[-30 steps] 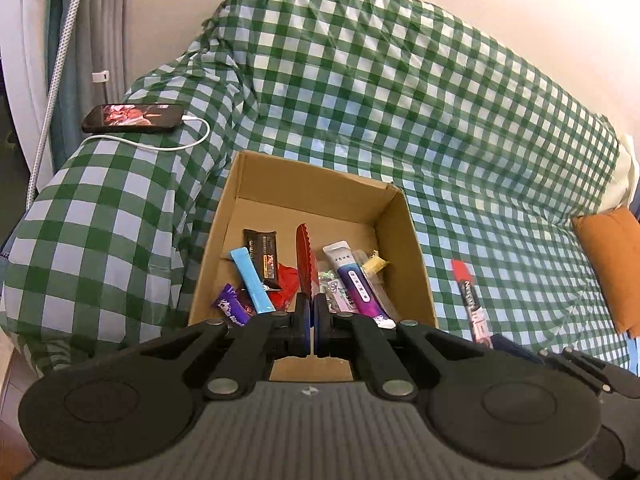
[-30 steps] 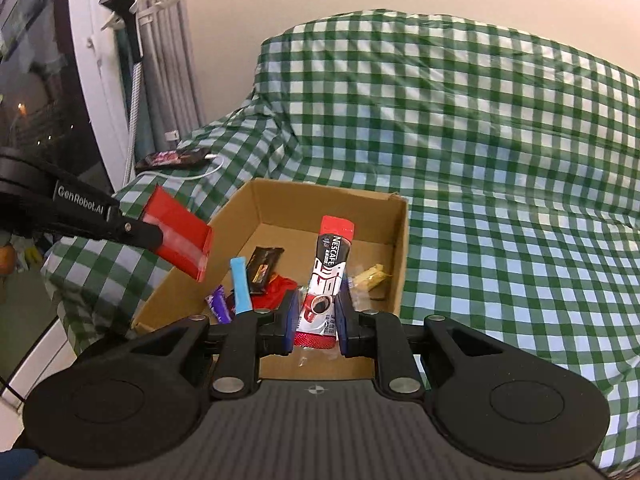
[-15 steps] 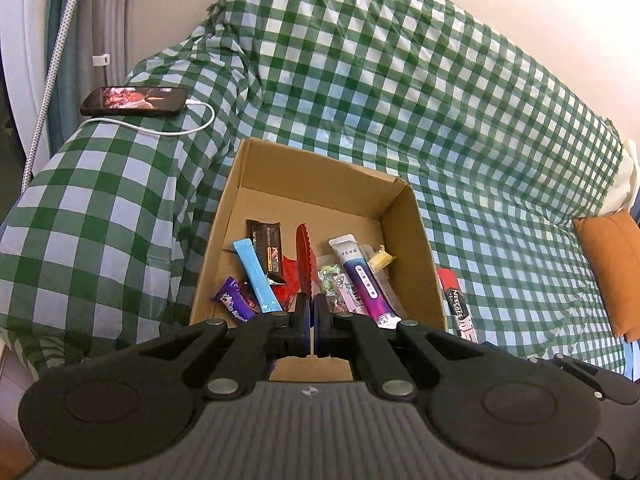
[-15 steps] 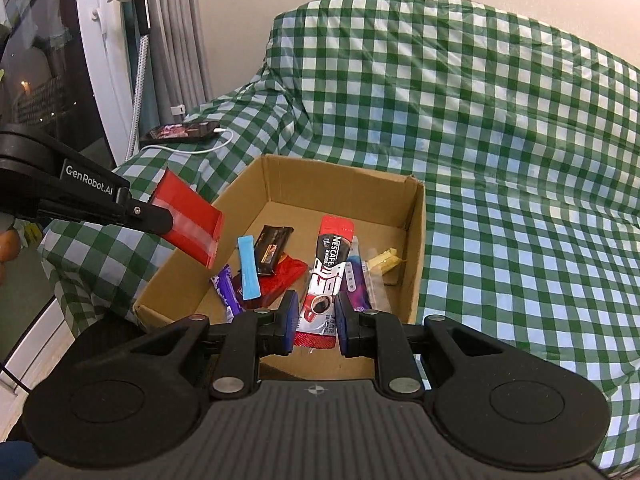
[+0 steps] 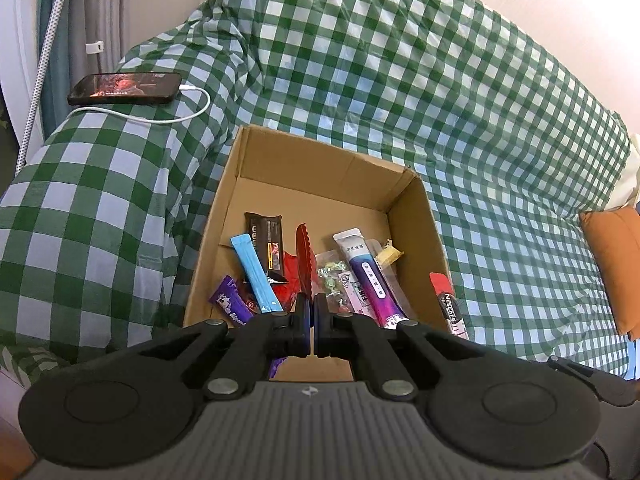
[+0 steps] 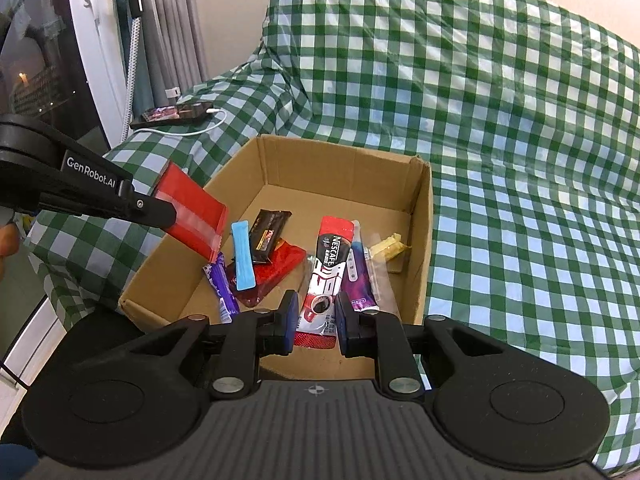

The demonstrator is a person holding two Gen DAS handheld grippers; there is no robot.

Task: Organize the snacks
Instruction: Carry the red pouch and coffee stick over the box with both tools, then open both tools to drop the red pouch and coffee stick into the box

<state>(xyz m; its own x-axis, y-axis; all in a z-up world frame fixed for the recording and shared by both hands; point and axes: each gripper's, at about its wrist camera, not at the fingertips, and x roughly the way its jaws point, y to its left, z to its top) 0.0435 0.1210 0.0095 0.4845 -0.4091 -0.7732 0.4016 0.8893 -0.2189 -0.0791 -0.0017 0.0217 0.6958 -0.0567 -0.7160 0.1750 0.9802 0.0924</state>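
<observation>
An open cardboard box (image 5: 416,216) (image 6: 420,216) sits on a green checked sofa cover. Inside lie several snacks: a blue stick (image 5: 256,272) (image 6: 242,258), a dark bar (image 5: 266,242) (image 6: 268,234), a purple wrapper (image 5: 230,306), a purple-white sachet (image 5: 370,280) and a yellow candy (image 6: 388,248). My left gripper (image 5: 312,312) is shut on a flat red packet (image 5: 304,256), seen edge-on; in the right wrist view that packet (image 6: 192,210) hangs over the box's left wall. My right gripper (image 6: 316,316) is shut on a red Nescafe sachet (image 6: 328,276) above the box.
A phone (image 5: 124,88) (image 6: 172,114) on a white charging cable (image 5: 160,118) lies on the sofa arm at the left. An orange cushion (image 5: 616,256) sits at the far right. Curtains and a window stand at the left.
Both grippers have come closer to the box and lower, each still holding its packet. The box fills more of both views.
</observation>
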